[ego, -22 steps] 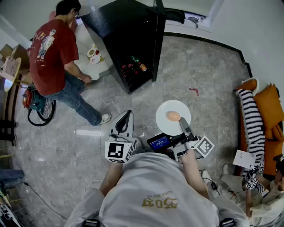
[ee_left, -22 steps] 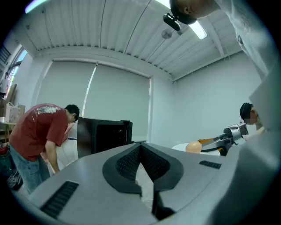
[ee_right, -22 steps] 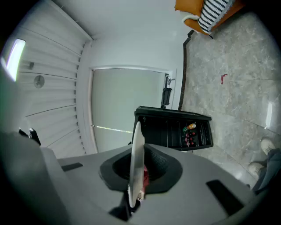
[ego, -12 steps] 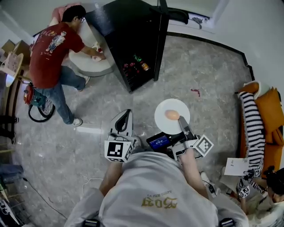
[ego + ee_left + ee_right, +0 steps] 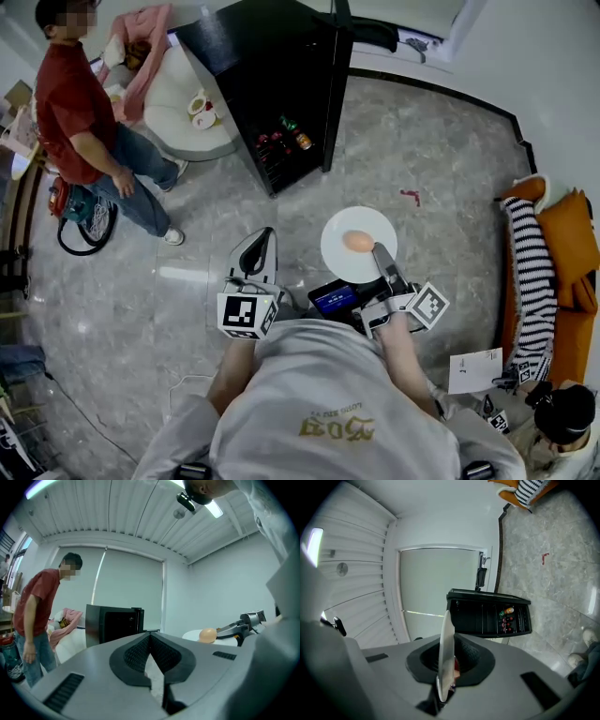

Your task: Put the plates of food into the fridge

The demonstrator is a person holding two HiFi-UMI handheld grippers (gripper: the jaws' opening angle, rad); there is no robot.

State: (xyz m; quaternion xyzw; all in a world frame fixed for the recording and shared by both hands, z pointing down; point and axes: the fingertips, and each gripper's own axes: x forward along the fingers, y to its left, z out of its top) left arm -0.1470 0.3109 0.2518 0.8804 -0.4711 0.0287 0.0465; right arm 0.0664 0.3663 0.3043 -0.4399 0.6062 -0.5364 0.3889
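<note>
Grey marble floor (image 5: 441,159), white wall (image 5: 553,56), orange sofa (image 5: 574,230), white armchair (image 5: 173,94)

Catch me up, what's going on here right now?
The right claw is clamped on the rim of a white plate that carries one round tan piece of food. The left claw is shut and empty. The black fridge stands open ahead, with bottles visible inside. A person in a red shirt stands off to the left.
</note>
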